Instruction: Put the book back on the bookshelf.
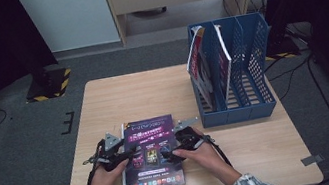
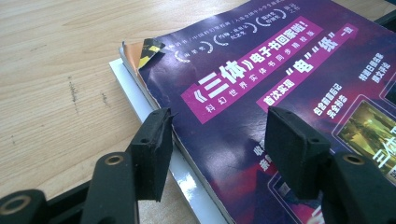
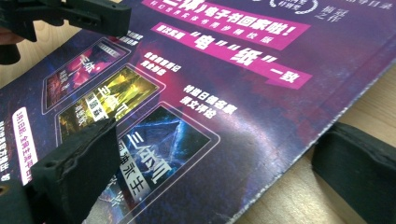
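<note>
The counter [image 1: 103, 102] held a purple book [image 1: 151, 153] near its front edge. Both the left hand-held gripper [image 1: 129, 154] and the right hand-held gripper [image 1: 167, 154] stood open over its sides; a thin pinch could lift only the cover

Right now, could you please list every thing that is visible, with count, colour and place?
magazine: one, purple cover with pink banners, flat on the near part of the table, lying on a thin white sheet or booklet.
white sheet: one, white, under the magazine, its edge shows at the magazine's left side.
file rack: one, blue, at the far right of the table.
upright magazines: about two, red and white covers, in the rack's left slots.
table: one, light wood.
floor stand base: one, black with yellow stripes, on the grey carpet, far left.
left claw: one, black, open across the magazine's left edge.
right claw: one, black, open across the magazine's right edge.
</note>
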The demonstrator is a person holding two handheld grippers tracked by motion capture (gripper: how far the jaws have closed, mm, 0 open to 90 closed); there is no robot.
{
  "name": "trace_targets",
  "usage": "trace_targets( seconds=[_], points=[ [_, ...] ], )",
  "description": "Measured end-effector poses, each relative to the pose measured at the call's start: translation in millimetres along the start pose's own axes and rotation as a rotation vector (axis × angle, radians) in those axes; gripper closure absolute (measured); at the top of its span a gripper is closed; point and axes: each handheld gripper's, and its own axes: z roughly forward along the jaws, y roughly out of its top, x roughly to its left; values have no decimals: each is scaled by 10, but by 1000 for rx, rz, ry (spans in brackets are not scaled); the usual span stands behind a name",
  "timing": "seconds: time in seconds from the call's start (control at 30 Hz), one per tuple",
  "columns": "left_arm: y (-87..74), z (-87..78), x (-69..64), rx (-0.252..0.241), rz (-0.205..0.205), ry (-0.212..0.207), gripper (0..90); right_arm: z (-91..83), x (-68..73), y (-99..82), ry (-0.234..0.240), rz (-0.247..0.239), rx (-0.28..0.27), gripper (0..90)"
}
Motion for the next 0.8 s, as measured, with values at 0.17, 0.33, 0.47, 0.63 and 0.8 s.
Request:
trace_targets(
  seconds=[0.17,0.33,0.47,0.63,0.8],
  points=[
    [-2,-2,9,0,-3,-3,415,-55,3,49,-15,4,-34,80],
    [-12,-8,19,-2,-9,-5,414,-84,40,150,14,-27,-76,93],
    [-15,-10,26,-2,-14,-7,414,-25,46,222,68,-18,-73,112],
    [-20,-11,30,-4,-17,-10,414,74,58,255,125,7,-80,164],
    [-19,-11,31,-4,-16,-10,414,130,84,222,108,-12,-59,144]
  ],
)
